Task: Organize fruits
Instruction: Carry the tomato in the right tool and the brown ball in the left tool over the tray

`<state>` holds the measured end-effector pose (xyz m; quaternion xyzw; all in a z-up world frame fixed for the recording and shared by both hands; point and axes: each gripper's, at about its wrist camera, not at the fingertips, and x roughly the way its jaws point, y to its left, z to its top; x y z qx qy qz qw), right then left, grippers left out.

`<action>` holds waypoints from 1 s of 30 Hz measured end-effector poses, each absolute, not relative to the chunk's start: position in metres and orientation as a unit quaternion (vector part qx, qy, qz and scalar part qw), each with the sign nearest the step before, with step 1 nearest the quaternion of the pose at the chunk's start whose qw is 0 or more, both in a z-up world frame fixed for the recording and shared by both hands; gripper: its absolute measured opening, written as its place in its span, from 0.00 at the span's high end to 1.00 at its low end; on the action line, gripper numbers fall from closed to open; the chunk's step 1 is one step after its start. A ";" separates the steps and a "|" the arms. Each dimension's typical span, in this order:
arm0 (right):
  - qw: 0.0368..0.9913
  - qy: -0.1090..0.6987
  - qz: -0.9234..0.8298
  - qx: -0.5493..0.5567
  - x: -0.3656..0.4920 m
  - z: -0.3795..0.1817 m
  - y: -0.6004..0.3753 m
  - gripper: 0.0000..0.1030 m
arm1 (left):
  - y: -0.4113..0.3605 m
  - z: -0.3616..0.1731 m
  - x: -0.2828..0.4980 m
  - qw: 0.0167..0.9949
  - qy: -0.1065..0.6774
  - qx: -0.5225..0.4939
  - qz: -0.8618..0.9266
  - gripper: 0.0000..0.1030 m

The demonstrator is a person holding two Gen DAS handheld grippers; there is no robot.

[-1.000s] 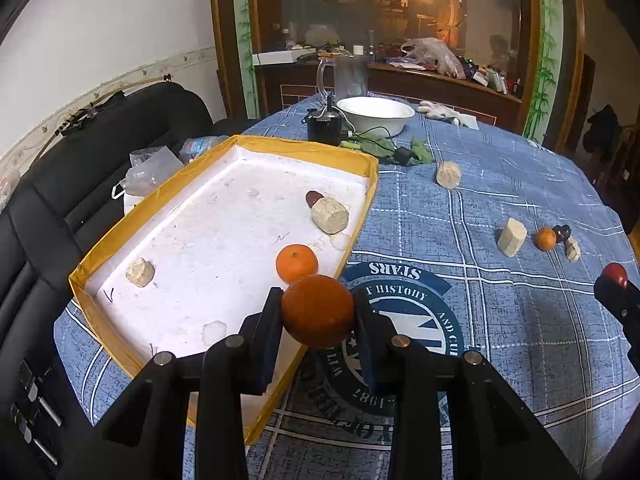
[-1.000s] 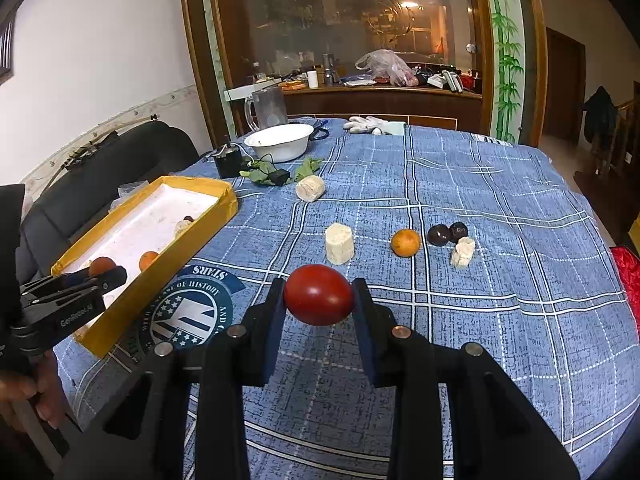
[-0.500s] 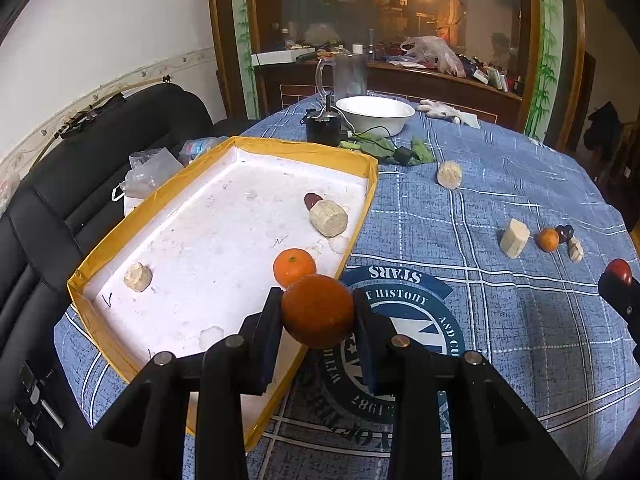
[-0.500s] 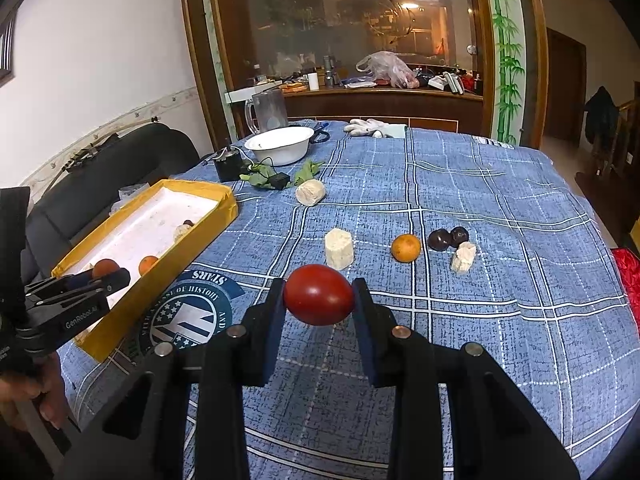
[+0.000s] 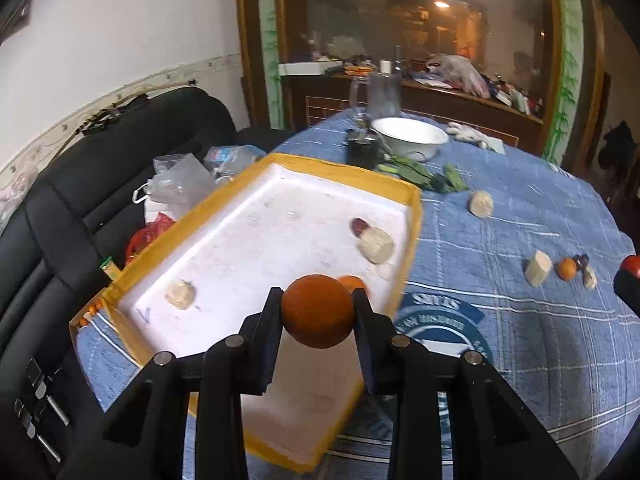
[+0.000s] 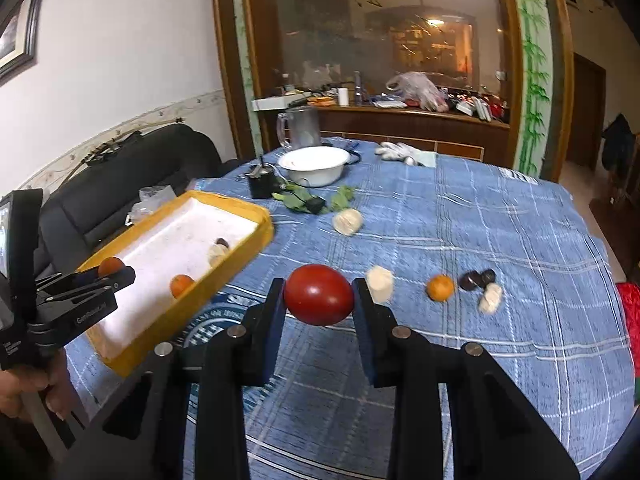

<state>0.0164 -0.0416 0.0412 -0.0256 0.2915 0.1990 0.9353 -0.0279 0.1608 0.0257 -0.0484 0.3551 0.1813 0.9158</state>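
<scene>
My left gripper (image 5: pixel 317 314) is shut on an orange (image 5: pixel 317 311), held above the near right part of the yellow-rimmed white tray (image 5: pixel 336 168). In the tray lie a small orange (image 5: pixel 354 282), two pale chunks (image 5: pixel 376 245) and a dark fruit (image 5: pixel 359 225). My right gripper (image 6: pixel 319 300) is shut on a red tomato (image 6: pixel 319 300) above the blue tablecloth, right of the tray (image 6: pixel 264 222). On the cloth lie pale chunks (image 6: pixel 380 278), a small orange (image 6: pixel 440 288) and dark fruits (image 6: pixel 476 279). The left gripper (image 6: pixel 110 276) shows at the left edge.
A white bowl (image 6: pixel 314 164), a glass jug (image 6: pixel 300 128), a black box with leaves (image 6: pixel 262 186) and white gloves (image 6: pixel 400 152) stand at the table's far side. A black sofa (image 5: pixel 80 184) with plastic bags lies left of the table. A hand (image 6: pixel 24 388) holds the left gripper.
The left gripper has swung left with its orange, from the tray's right rim to over the tray. The right gripper with the tomato has shifted slightly forward and left.
</scene>
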 end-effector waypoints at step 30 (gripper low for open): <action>0.898 0.315 0.297 -0.074 0.065 0.032 0.097 0.66 | 0.243 0.002 -0.013 0.886 0.386 -0.084 0.243 0.68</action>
